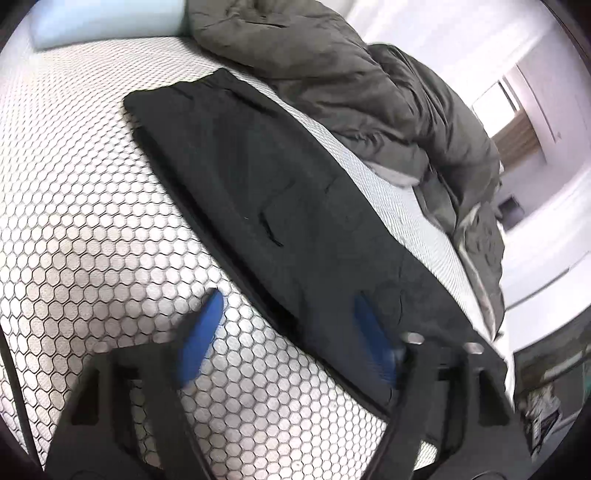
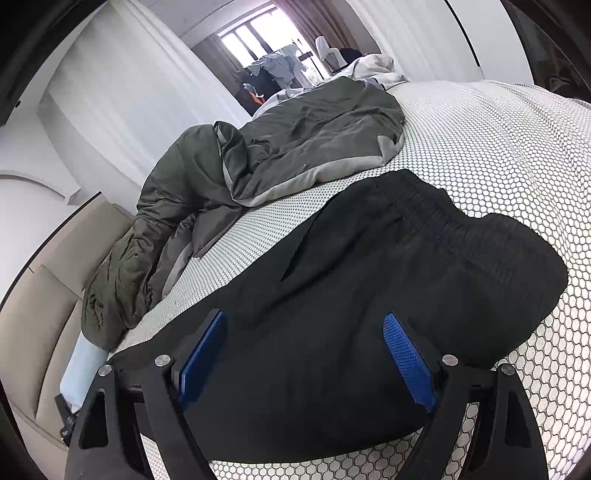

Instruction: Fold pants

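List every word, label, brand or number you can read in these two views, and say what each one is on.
None. No readable text shows in either view: the black pants, the olive quilt and the honeycomb-patterned bedcover carry no visible print or label, and the clutter by the window is too small to read.

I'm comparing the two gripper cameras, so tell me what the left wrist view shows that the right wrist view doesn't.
Only the left wrist view shows the pants' zipped side pocket and the open left gripper straddling the pants' near edge.

Only the right wrist view shows the pants' elastic waistband, the curtained window, clothes hanging before it, the beige headboard, and the open right gripper over the fabric.

Both show the black pants, the olive-grey duvet and the honeycomb-patterned sheet.
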A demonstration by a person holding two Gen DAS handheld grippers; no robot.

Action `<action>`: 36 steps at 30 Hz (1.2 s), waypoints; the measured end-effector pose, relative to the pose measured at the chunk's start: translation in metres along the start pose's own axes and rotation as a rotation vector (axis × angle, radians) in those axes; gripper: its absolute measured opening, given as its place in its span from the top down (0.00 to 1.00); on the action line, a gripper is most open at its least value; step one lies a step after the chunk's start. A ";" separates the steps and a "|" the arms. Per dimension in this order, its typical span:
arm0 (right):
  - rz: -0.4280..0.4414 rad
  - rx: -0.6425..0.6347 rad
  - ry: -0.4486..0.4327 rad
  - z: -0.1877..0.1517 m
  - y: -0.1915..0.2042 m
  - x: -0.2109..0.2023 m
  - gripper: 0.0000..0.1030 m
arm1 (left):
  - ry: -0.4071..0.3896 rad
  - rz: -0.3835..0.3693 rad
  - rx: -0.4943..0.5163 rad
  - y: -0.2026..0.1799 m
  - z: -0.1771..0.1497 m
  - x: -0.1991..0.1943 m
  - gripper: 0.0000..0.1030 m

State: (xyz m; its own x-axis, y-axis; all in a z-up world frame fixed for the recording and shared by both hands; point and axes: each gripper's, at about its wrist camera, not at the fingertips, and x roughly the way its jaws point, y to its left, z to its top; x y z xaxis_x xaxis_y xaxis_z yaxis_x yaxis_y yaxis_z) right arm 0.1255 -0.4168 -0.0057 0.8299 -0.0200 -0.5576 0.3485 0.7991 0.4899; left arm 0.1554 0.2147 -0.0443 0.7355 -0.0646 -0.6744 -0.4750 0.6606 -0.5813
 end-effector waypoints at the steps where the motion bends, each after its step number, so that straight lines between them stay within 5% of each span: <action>1: -0.005 -0.003 0.001 0.000 0.000 -0.001 0.15 | 0.019 -0.004 -0.015 0.002 0.001 0.005 0.32; 5: -0.007 0.008 0.008 -0.001 -0.001 -0.003 0.15 | 0.017 -0.035 -0.092 0.003 0.015 0.026 0.53; 7: 0.000 0.020 0.010 -0.002 -0.002 -0.006 0.15 | 0.013 -0.036 -0.142 0.007 0.024 0.038 0.87; 9: 0.010 0.033 0.002 -0.002 -0.005 -0.014 0.15 | 0.015 -0.052 -0.172 0.011 0.029 0.047 0.93; 15: -0.016 0.140 0.008 -0.022 -0.046 -0.043 0.15 | -0.105 -0.070 -0.103 -0.002 0.028 0.016 0.96; 19: 0.057 0.265 0.066 -0.034 -0.078 -0.037 0.15 | -0.105 -0.058 -0.097 -0.002 0.025 0.011 0.97; 22: 0.086 0.332 0.047 -0.028 -0.091 -0.019 0.35 | -0.096 -0.049 -0.109 0.000 0.025 0.016 0.98; 25: 0.145 0.407 0.019 -0.017 -0.098 -0.003 0.83 | -0.098 -0.045 -0.113 0.003 0.023 0.018 0.98; 29: 0.098 0.402 0.012 -0.023 -0.095 -0.012 0.96 | -0.095 -0.063 -0.103 0.011 0.017 0.004 0.98; 36: 0.091 0.330 -0.019 -0.058 -0.101 -0.087 0.98 | -0.103 -0.060 -0.052 0.038 -0.007 -0.047 0.98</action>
State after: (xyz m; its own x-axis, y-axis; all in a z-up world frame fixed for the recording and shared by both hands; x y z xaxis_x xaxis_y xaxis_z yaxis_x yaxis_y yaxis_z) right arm -0.0071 -0.4605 -0.0452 0.8710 0.0292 -0.4905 0.3920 0.5606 0.7294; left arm 0.0994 0.2370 -0.0379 0.8077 -0.0243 -0.5891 -0.4511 0.6180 -0.6439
